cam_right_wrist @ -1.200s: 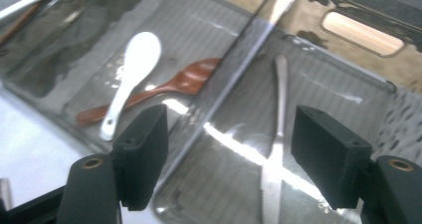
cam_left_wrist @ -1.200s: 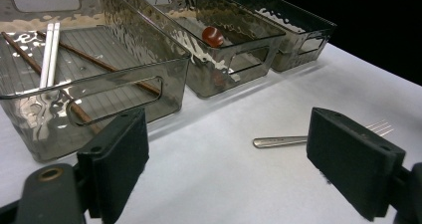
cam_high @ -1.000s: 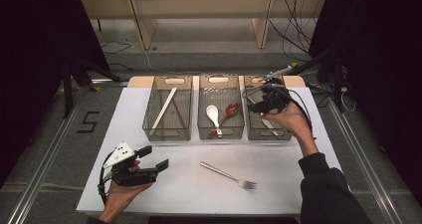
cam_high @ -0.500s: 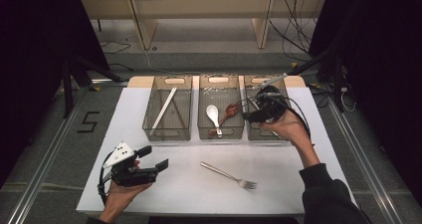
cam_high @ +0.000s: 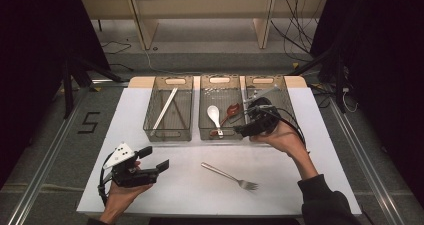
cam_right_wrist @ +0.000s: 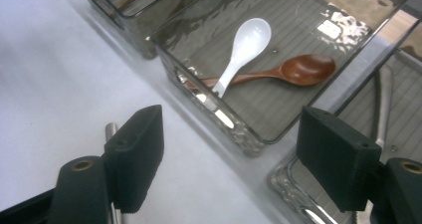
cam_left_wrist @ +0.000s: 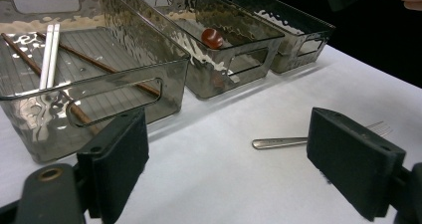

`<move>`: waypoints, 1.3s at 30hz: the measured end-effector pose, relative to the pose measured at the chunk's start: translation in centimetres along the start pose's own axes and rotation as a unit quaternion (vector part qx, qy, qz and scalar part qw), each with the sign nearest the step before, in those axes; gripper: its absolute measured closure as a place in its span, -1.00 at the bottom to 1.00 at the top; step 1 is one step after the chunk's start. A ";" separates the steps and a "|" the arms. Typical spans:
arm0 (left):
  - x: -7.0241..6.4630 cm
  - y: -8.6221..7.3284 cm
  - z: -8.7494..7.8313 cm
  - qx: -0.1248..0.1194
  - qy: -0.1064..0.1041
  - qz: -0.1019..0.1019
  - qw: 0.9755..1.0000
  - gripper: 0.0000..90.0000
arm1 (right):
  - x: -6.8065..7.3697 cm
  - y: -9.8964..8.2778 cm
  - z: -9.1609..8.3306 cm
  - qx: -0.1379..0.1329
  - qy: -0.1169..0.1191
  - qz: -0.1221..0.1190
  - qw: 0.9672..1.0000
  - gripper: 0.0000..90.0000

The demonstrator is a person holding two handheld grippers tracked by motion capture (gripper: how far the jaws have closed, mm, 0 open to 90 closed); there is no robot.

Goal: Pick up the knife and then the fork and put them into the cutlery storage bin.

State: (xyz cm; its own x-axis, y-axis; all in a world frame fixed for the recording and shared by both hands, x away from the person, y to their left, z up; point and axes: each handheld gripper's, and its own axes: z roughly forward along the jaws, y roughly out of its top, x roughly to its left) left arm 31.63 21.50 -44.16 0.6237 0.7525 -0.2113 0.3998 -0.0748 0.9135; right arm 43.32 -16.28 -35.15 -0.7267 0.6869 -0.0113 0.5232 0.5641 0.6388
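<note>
A fork (cam_high: 229, 176) is seen lying flat on the white table (cam_high: 320, 150), in front of three bins and between the two hands. In the high view its long axis runs diagonally: the handle points up and to the left, toward the middle bin (cam_high: 220, 111), and the tines point down and to the right, toward the person's right sleeve.

The left gripper (cam_high: 152, 161) is held low near the table's front left, jaws spread wide with nothing between them. The right gripper (cam_high: 245, 124) is held at the near ends of the middle and right bins (cam_high: 286, 96), jaws likewise parted and empty.

In the left gripper view chopsticks (cam_left_wrist: 49, 55) are shown in the left bin (cam_left_wrist: 124, 92). In the right gripper view a white spoon (cam_right_wrist: 245, 53) is found crossing a wooden spoon (cam_right_wrist: 283, 71) in the middle bin.
</note>
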 end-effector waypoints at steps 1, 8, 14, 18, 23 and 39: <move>0.0 0.0 0.0 0.000 0.000 0.000 1.000 -0.64 | 0.2 -0.1 0.0 0.000 0.002 -0.001 1.000 -0.39; 0.0 0.0 0.0 0.000 0.000 0.000 1.000 -0.64 | 1.3 -0.8 0.5 0.013 0.019 -0.012 1.000 -0.40; 0.0 0.0 0.0 0.001 0.000 0.000 1.000 -0.64 | 2.8 -1.6 1.3 0.034 0.039 -0.028 0.998 -0.38; 0.0 0.0 0.0 0.001 0.000 0.001 1.000 -0.64 | 3.9 -2.1 2.2 0.055 0.052 -0.038 0.996 -0.35; 0.0 0.0 0.0 0.001 0.000 0.001 1.000 -0.64 | 5.0 -2.6 3.4 0.085 0.057 -0.052 0.993 -0.31; 0.0 0.0 0.0 0.001 0.000 0.001 1.000 -0.64 | 7.2 -4.4 5.7 0.161 0.064 -0.093 0.981 -0.20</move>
State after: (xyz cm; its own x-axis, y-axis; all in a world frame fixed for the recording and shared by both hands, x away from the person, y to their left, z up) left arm 31.63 21.50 -44.15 0.6246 0.7524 -0.2093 0.4001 -0.0780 0.9132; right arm 38.36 -11.23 -42.44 -0.8616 0.5076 0.0054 0.4755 0.8032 0.3589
